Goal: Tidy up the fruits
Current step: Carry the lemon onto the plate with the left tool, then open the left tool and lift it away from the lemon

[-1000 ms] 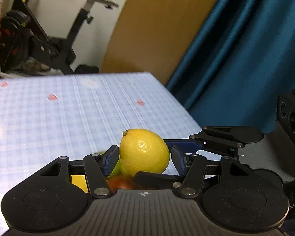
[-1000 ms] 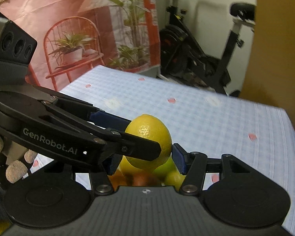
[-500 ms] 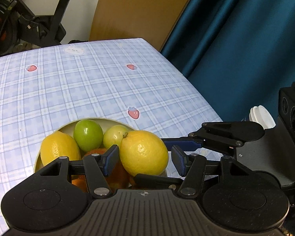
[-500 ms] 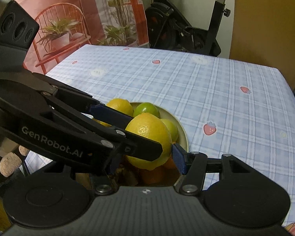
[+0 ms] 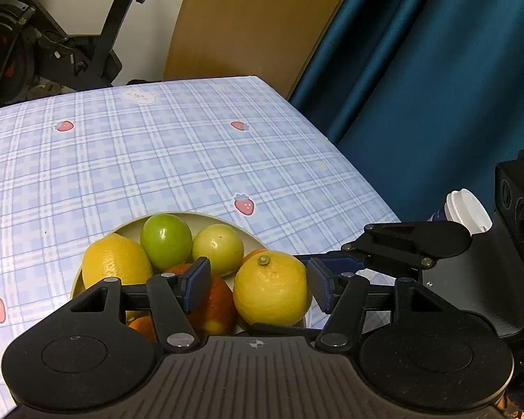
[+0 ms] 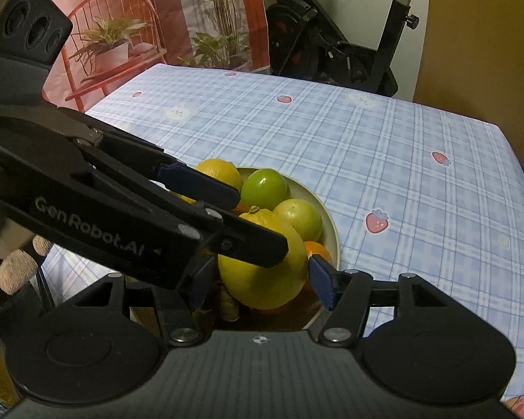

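Evidently both the left gripper (image 5: 258,288) and right gripper (image 6: 262,281), jaws just opened, had released the lemon (image 5: 270,288) onto the fruit bowl (image 5: 234,225); withdrawing clear came next.

White letters "GenRobot.AI" stand on the side of the black left claw (image 6: 223,206), seen from the right wrist. No other text is readable.
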`<move>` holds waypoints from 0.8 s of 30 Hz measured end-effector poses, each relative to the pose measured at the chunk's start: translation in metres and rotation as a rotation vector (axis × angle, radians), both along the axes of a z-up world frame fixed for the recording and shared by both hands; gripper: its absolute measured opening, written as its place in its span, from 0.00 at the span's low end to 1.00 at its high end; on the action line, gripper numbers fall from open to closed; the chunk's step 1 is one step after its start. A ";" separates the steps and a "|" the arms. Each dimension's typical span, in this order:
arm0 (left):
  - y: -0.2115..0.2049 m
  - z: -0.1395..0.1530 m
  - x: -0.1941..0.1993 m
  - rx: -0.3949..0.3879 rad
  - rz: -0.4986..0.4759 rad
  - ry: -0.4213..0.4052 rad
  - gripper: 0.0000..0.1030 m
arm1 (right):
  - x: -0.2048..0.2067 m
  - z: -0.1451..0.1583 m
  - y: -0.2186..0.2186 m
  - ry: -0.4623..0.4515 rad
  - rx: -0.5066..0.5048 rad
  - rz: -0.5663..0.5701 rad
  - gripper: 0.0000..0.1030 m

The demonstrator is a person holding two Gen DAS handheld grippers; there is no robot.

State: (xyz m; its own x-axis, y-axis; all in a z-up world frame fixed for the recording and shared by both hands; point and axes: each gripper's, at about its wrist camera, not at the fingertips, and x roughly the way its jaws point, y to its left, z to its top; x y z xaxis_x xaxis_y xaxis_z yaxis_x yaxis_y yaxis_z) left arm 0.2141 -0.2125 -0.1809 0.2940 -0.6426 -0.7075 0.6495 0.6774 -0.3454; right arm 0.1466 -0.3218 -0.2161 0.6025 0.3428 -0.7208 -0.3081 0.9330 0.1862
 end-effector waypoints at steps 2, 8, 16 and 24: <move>0.001 0.002 0.000 -0.001 0.006 -0.009 0.62 | 0.000 -0.001 0.000 0.002 -0.001 -0.004 0.60; 0.007 0.007 0.000 -0.019 0.025 -0.027 0.64 | -0.003 0.000 -0.001 -0.003 -0.010 -0.018 0.66; 0.015 0.016 -0.002 -0.015 0.061 -0.073 0.71 | -0.007 0.003 0.001 -0.012 -0.022 -0.026 0.76; 0.050 0.040 -0.013 0.020 0.170 -0.184 0.82 | -0.012 0.007 -0.005 -0.034 0.013 -0.085 0.83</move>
